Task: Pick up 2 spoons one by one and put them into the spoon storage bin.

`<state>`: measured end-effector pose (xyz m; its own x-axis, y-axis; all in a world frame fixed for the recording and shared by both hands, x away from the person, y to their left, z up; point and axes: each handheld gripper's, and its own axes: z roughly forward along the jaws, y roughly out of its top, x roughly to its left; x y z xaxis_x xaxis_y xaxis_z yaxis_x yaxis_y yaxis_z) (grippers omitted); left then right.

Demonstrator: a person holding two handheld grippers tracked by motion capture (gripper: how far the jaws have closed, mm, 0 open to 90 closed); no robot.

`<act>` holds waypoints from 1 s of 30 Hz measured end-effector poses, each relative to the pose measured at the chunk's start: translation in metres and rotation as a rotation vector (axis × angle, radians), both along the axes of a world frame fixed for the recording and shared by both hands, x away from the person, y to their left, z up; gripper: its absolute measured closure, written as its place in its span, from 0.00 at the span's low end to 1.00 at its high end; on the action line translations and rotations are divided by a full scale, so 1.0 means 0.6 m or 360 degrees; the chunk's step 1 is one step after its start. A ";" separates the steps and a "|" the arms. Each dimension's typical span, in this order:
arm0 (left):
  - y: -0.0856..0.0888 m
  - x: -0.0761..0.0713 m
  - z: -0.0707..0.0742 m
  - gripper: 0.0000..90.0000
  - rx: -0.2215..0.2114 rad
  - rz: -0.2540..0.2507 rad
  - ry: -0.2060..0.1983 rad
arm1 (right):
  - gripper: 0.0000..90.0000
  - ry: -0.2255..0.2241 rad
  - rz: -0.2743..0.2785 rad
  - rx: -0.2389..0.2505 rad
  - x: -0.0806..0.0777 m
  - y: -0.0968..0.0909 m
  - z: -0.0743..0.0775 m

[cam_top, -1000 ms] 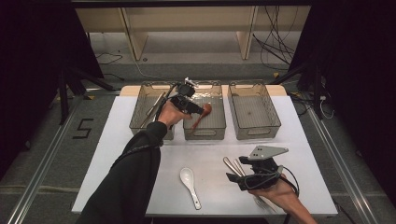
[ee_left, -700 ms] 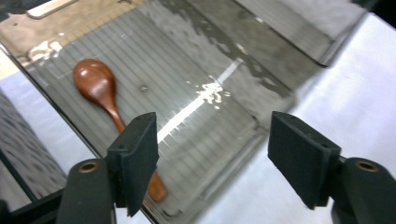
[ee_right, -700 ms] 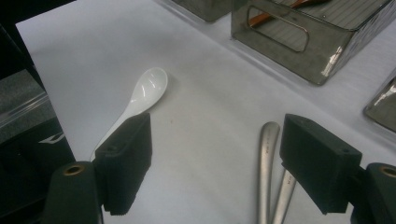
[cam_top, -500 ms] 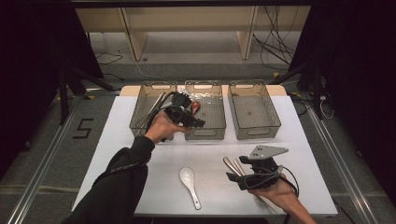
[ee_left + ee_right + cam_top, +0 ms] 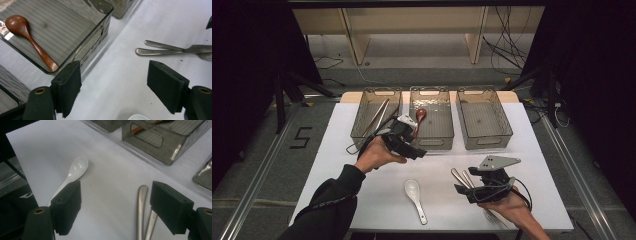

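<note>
1. White spoon [image 5: 416,196]: on the table between the grippers; bowl cut off at the left gripper view's bottom edge.
2. Middle bin [image 5: 431,141]: wooden spoon [image 5: 419,117] inside. Left bin [image 5: 362,131]: tongs [image 5: 377,118].
3. Left gripper [image 5: 416,150]: jaws just opened, nothing between.
4. Right gripper [image 5: 461,186]: jaws apart, empty, over the cutlery handles [image 5: 142,207].

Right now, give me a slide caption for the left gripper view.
Open left tool above white table, wooden spoon lying in the clear bin.

White table [image 5: 362,165] carries three grey bins [image 5: 431,142] in a row, a white spoon [image 5: 415,198] and metal cutlery [image 5: 462,178] near the front edge
</note>
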<state>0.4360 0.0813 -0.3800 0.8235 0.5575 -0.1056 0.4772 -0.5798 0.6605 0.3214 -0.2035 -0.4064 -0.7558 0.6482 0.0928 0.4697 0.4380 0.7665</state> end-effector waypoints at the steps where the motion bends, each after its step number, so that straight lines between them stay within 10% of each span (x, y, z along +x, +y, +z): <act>1: -0.001 -0.004 -0.001 0.30 0.0001 -0.0019 0.0007 | 0.29 -0.0001 0.0002 0.0001 0.000 0.000 0.000; 9: -0.004 -0.054 -0.017 0.27 0.0100 -0.0032 0.0017 | 0.29 -0.0001 -0.0002 -0.0001 0.000 -0.001 0.000; 19: -0.007 -0.095 -0.048 0.30 0.0026 -0.0082 0.0077 | 0.29 -0.0010 -0.0010 -0.0005 -0.001 -0.001 0.002; 30: -0.037 -0.142 -0.079 0.59 0.0093 -0.0274 0.0102 | 0.29 -0.0029 -0.0038 0.0005 -0.001 -0.008 0.005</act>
<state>0.3511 0.0593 -0.4272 0.8999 0.4155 -0.1324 0.4075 -0.6930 0.5948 0.3207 -0.2081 -0.4036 -0.7419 0.6656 0.0808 0.4656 0.4247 0.7764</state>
